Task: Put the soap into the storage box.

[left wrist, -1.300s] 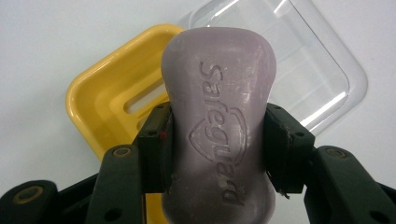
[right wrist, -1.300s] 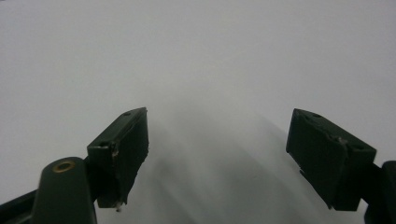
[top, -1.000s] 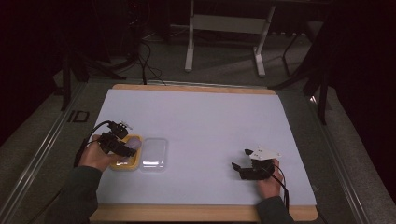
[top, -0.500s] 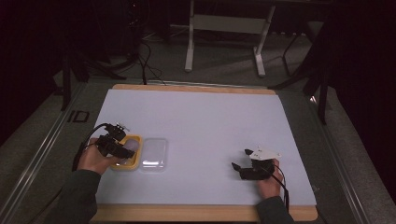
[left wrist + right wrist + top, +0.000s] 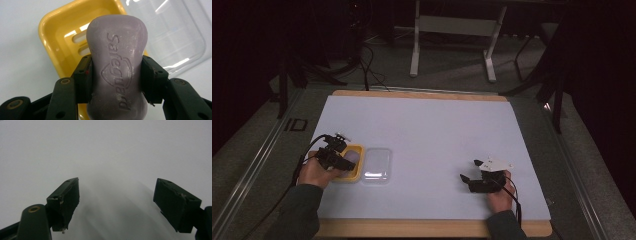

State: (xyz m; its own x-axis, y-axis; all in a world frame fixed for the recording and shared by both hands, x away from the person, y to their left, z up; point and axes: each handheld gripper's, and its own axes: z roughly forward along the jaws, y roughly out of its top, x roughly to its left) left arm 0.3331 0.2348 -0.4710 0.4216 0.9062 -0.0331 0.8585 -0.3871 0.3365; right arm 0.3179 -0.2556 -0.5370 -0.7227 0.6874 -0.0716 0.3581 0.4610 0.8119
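A lilac bar of soap stamped "Safeguard" is clamped between the jaws of my left gripper, which is shut on it just above a yellow soap dish. From above, that gripper hovers over the left part of the dish at the table's left front. A clear plastic lid lies flat on the table right beside the dish. My right gripper rests at the right front with its jaws wide open and nothing between them.
A white sheet covers the wooden board. Cables trail from both grippers toward the front edge. Beyond the table, a metal stand and dark floor lie in shadow.
My left gripper with the soap has shifted slightly left and nearer over the yellow dish. The right gripper has stayed where it was.
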